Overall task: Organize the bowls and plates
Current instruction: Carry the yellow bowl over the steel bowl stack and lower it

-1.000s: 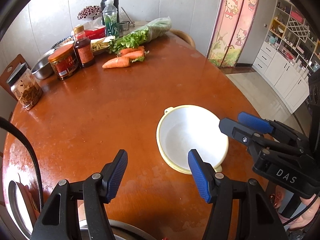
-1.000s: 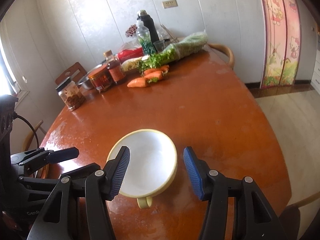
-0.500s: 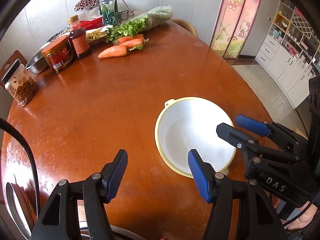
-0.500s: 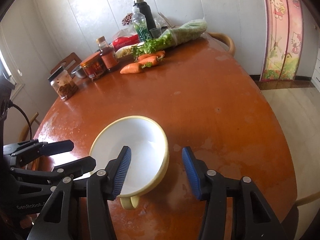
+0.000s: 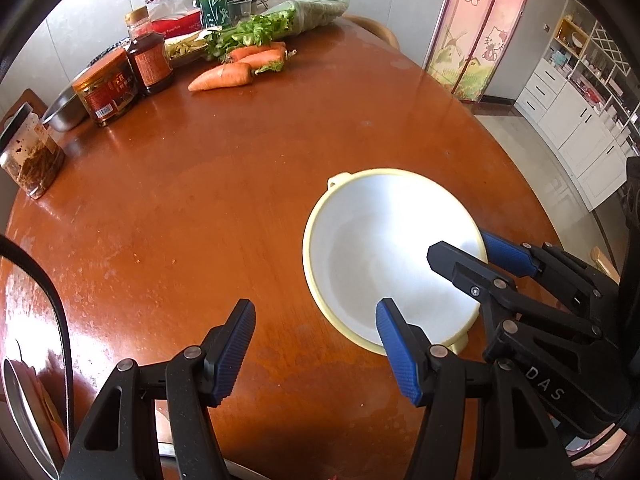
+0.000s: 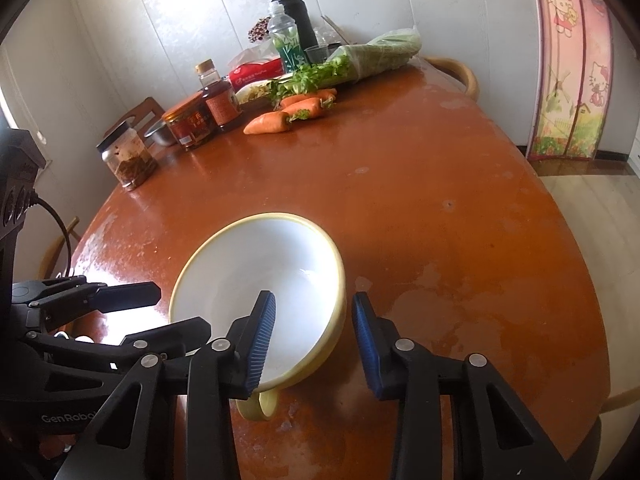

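Note:
A white bowl (image 5: 360, 248) (image 6: 260, 264) with a yellow rim and small yellow handles rests on the brown round table (image 5: 200, 200). My right gripper (image 6: 314, 340) straddles the bowl's near right rim. One blue pad is inside the bowl and the other is outside, with a gap on both sides, and its jaws are closing. In the left wrist view this right gripper (image 5: 460, 242) reaches in over the bowl's right edge. My left gripper (image 5: 314, 312) (image 6: 180, 310) stands open low over the table at the bowl's left, holding nothing, its right finger in front of the near rim.
At the table's far side lie carrots (image 5: 222, 78), bagged greens (image 5: 304, 14), sauce jars (image 5: 108, 92), a glass jar (image 5: 32, 160), a steel bowl (image 5: 66, 110) and bottles. A metal dish (image 5: 20, 412) shows at the lower left edge. A chair back (image 6: 460, 72) stands behind the table.
Both grippers have sunk toward the bowl. The right gripper's jaws have narrowed, and its left finger has moved inside the bowl, so the rim is now between the pads.

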A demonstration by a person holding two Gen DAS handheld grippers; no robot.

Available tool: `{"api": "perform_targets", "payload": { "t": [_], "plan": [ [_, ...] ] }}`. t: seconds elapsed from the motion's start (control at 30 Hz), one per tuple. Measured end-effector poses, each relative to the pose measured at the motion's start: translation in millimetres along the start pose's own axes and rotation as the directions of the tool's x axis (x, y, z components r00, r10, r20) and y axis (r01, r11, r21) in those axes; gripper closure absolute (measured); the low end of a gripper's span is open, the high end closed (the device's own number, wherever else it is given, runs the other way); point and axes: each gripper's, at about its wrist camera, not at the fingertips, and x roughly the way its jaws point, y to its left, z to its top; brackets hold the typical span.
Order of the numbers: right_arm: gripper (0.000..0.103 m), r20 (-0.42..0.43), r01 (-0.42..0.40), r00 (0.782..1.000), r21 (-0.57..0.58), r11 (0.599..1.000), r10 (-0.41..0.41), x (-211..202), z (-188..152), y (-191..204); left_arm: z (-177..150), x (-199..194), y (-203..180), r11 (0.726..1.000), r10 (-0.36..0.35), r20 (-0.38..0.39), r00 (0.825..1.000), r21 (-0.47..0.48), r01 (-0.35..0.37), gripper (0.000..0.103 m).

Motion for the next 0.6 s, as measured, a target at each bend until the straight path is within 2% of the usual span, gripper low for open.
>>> {"api": "perform_targets", "payload": {
  "t": [0.13, 0.27, 0.33, 0.6],
  "plan": [
    [0.071, -0.005, 0.000, 1.000, -0.016, 1.000, 0.000, 2.5, 0.2, 3.7, -1.0, 4.2, 3.3, 0.999, -0.035, -0.039, 0.999, -0.032, 0.034, 0.041],
    [0.077, -0.019, -0.022, 1.000, -0.017, 1.000, 0.021, 4.9, -1.2, 5.8, -3.1, 1.6, 4.2, 0.997, -0.075, -0.042, 0.996, -0.039, 0.074, 0.046],
    [0.079, -0.017, -0.028, 0.999, -0.023, 0.999, 0.028, 3.1, -1.3, 8.9, -4.7, -2.4, 4.4, 0.995, -0.096, -0.029, 0.995, -0.043, 0.095, 0.049],
    [0.080, 0.006, -0.031, 0.999, -0.052, 0.998, 0.032, -8.1, 1.5, 23.4, -10.9, -20.2, 9.0, 0.994, -0.096, 0.018, 0.995, -0.049, 0.097, 0.050]
  ]
}}
